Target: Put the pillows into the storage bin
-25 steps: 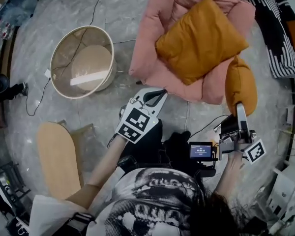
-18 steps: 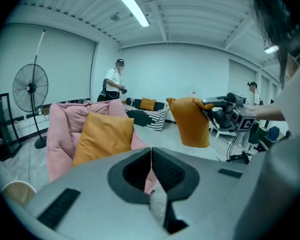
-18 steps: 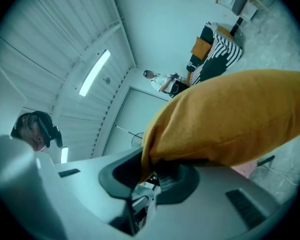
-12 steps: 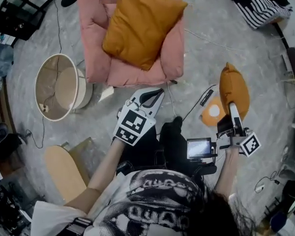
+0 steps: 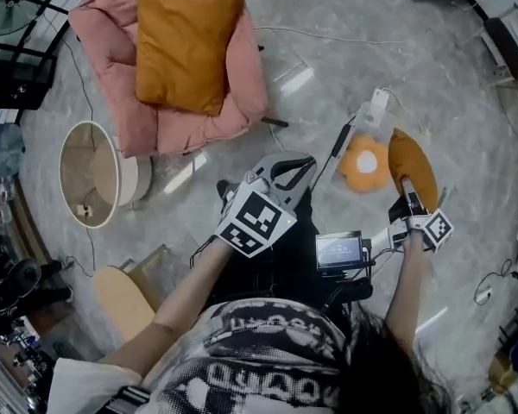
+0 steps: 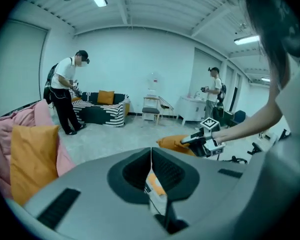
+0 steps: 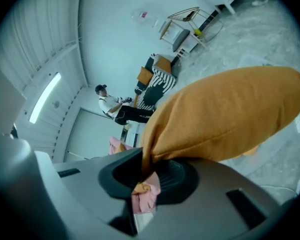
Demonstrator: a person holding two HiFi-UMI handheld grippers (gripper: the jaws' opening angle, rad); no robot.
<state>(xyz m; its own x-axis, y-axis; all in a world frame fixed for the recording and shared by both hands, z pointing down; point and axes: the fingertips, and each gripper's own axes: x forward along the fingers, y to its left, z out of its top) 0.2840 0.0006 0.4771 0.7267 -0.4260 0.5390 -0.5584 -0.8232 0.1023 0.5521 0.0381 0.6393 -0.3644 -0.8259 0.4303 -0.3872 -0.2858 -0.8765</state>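
Pillow [image 5: 417, 160], orange, at 3 o'clock, seen edge-on, one corner buried in right gripper [image 5: 412, 203], jaws clamped on it. Left gripper [image 5: 287, 169], centre, jaws together, empty. Second pillow [image 5: 186, 41] on pink cushion [image 5: 242, 93], 11 o'clock. Storage bin [image 5: 66, 156], 9 o'clock, well apart, inside hard to make out. Round orange item [image 5: 363, 164] beside held pillow, unidentifiable.

A grey marbled floor [image 5: 311, 24] is shown from above. A pink padded seat [image 5: 246, 84] is set at the upper left, and a round orange object with a white centre [image 5: 363, 164] is laid on the floor at the right. A thin white cable [image 5: 328, 34] is trailed across the floor. In the left gripper view, a striped sofa [image 6: 102, 114] is placed against the far wall, with a person [image 6: 65, 91] stood beside it.
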